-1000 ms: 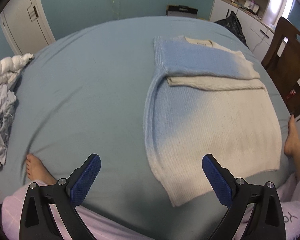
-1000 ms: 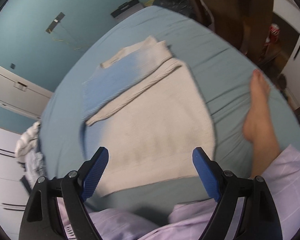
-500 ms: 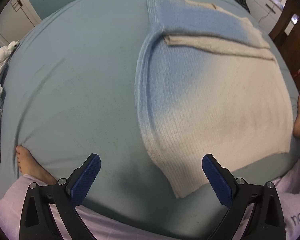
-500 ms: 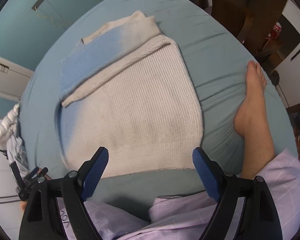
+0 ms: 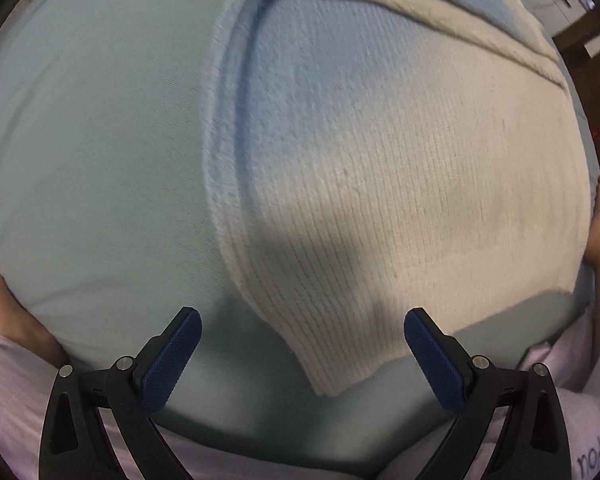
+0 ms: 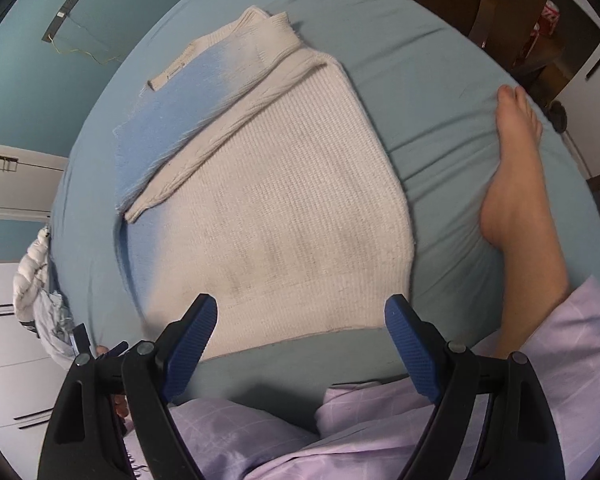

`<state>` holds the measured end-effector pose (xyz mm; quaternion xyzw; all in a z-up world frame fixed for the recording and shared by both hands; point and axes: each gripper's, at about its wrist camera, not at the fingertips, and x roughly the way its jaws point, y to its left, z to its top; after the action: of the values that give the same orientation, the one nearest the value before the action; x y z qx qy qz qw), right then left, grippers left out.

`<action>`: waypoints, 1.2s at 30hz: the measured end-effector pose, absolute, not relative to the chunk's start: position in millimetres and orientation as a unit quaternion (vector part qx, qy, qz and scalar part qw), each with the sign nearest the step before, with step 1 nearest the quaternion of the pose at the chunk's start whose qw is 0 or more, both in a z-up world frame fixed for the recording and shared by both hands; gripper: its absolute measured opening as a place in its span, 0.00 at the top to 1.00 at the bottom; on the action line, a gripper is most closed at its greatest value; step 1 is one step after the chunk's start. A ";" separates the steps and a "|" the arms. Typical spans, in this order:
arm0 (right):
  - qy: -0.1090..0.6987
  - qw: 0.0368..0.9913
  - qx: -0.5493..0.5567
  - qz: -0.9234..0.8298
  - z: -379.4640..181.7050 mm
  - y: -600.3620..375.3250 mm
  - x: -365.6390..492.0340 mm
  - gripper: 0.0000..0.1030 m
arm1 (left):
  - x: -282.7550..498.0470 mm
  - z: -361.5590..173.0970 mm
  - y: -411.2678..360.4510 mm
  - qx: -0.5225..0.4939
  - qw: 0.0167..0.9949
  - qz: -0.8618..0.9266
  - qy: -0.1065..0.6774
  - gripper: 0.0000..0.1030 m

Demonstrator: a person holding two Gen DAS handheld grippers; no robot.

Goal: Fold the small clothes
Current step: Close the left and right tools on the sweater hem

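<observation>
A knit sweater (image 5: 400, 184), cream fading to light blue, lies flat on the blue bedsheet (image 5: 92, 152) with its sleeves folded across the chest. My left gripper (image 5: 300, 350) is open and empty, low over the sweater's near left hem corner. In the right wrist view the sweater (image 6: 284, 208) fills the middle. My right gripper (image 6: 300, 330) is open and empty, just above the near hem.
The person's bare feet rest on the bed at left (image 5: 4, 312) and right (image 6: 516, 168), with lilac pyjama legs (image 6: 380, 432) in front. A wooden chair (image 6: 500, 8) stands at the far right. Crumpled laundry (image 6: 36, 280) lies at the left bed edge.
Both grippers have moved down and closer to the sweater's near hem. The left one now hangs over the hem's left corner. Both stay open.
</observation>
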<state>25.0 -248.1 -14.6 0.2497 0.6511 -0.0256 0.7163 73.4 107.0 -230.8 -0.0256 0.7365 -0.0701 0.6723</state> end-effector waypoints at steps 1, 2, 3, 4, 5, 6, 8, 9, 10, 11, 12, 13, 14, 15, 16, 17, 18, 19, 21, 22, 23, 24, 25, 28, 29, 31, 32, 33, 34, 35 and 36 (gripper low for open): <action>0.652 0.716 0.246 -0.029 -14.8 -248.2 24.4 0.19 | 73.0 -231.6 104.6 -0.020 0.671 -0.077 0.737 0.03; 0.653 0.714 0.249 -0.033 -15.6 -249.1 23.2 0.19 | 72.7 -231.1 103.2 -0.018 0.673 -0.081 0.735 0.03; 0.653 0.712 0.255 -0.035 -16.5 -250.6 22.1 0.19 | 72.6 -230.4 103.0 -0.019 0.675 -0.084 0.733 0.03; 0.654 0.709 0.262 -0.035 -17.1 -251.7 21.4 0.19 | 72.4 -230.6 103.8 -0.028 0.676 -0.086 0.731 0.03; 0.654 0.703 0.276 -0.034 -18.6 -253.5 20.4 0.19 | 72.8 -231.6 105.4 -0.038 0.675 -0.087 0.732 0.03; 0.656 0.699 0.285 -0.030 -20.4 -254.5 20.4 0.19 | 73.1 -233.4 107.3 -0.049 0.673 -0.087 0.733 0.03; 0.660 0.687 0.301 -0.020 -24.9 -254.4 20.6 0.19 | 73.5 -238.5 110.3 -0.056 0.670 -0.085 0.735 0.03; 0.663 0.685 0.303 -0.018 -26.6 -253.7 20.9 0.19 | 73.7 -241.3 109.6 -0.052 0.668 -0.085 0.737 0.03; 0.664 0.684 0.302 -0.018 -27.1 -252.4 21.7 0.19 | 74.3 -244.7 108.0 -0.048 0.666 -0.087 0.739 0.04; 0.667 0.684 0.294 -0.019 -28.3 -251.0 23.1 0.19 | 74.1 -247.6 107.6 -0.047 0.665 -0.085 0.741 0.04; 0.668 0.685 0.289 -0.021 -29.1 -249.9 24.1 0.19 | 73.5 -250.5 108.3 -0.049 0.662 -0.082 0.743 0.04; 0.670 0.686 0.283 -0.023 -29.9 -249.2 25.6 0.19 | 72.3 -254.1 109.6 -0.055 0.655 -0.077 0.750 0.04; 0.672 0.687 0.276 -0.025 -31.6 -249.4 27.7 0.19 | 69.7 -260.6 109.5 -0.061 0.644 -0.068 0.760 0.04; 0.673 0.687 0.272 -0.025 -32.7 -250.4 28.7 0.19 | 69.0 -266.7 106.4 -0.065 0.636 -0.065 0.766 0.04; 0.674 0.687 0.270 -0.026 -33.6 -250.6 28.7 0.19 | 65.7 -272.9 105.4 -0.068 0.629 -0.066 0.772 0.04; 0.676 0.685 0.269 -0.027 -34.9 -250.3 28.6 0.19 | 63.4 -277.4 103.3 -0.062 0.625 -0.067 0.775 0.04; 0.677 0.685 0.268 -0.027 -35.5 -250.7 28.6 0.19 | 61.1 -282.0 100.5 -0.045 0.623 -0.063 0.778 0.04; 0.678 0.684 0.266 -0.027 -36.5 -251.2 28.6 0.19 | 57.8 -283.5 94.7 -0.014 0.625 -0.053 0.779 0.04; 0.682 0.684 0.258 -0.034 -39.1 -250.4 29.5 0.19 | 53.6 -293.7 87.7 0.021 0.623 -0.038 0.781 0.04; 0.684 0.684 0.250 -0.042 -41.4 -250.5 29.7 0.19 | 51.5 -299.6 84.2 0.025 0.618 -0.036 0.785 0.04; 0.686 0.684 0.244 -0.049 -43.3 -249.5 30.7 0.19 | 51.4 -302.1 81.4 0.027 0.619 -0.033 0.784 0.03; 0.688 0.683 0.239 -0.054 -45.3 -248.9 30.9 0.19 | 51.8 -302.6 79.0 0.029 0.621 -0.034 0.782 0.04; 0.690 0.682 0.236 -0.057 -46.8 -248.2 31.4 0.19 | 52.4 -302.7 75.7 0.031 0.623 -0.037 0.781 0.04; 0.695 0.679 0.230 -0.059 -51.5 -246.8 32.7 0.19 | 53.0 -301.2 66.7 0.035 0.622 -0.053 0.780 0.16; 0.696 0.679 0.227 -0.060 -51.7 -245.9 32.9 0.19 | 51.5 -301.6 63.9 0.036 0.622 -0.059 0.780 0.24; 0.695 0.680 0.224 -0.063 -50.7 -244.1 32.7 0.19 | 51.7 -297.7 56.9 0.034 0.629 -0.069 0.774 0.44; 0.694 0.681 0.222 -0.063 -50.2 -244.0 32.6 0.19 | 52.6 -294.8 53.3 0.030 0.635 -0.071 0.769 0.60; 0.694 0.682 0.220 -0.064 -49.4 -243.9 32.0 0.19 | 52.7 -293.1 51.8 0.026 0.638 -0.070 0.766 0.75; 0.694 0.683 0.218 -0.064 -49.0 -243.1 31.9 0.19 | 53.9 -291.4 51.6 0.018 0.641 -0.069 0.764 0.81; 0.695 0.684 0.215 -0.063 -48.3 -242.3 31.3 0.19 | 53.3 -291.0 50.8 0.014 0.642 -0.067 0.763 0.85; 0.695 0.684 0.212 -0.062 -49.2 -241.8 30.7 0.19 | 51.6 -290.9 47.8 0.018 0.644 -0.065 0.762 0.87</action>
<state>30.7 -241.8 -49.2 0.2123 0.6951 -0.0615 0.6841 51.6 47.8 -290.9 0.0179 0.7619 -0.0648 0.6442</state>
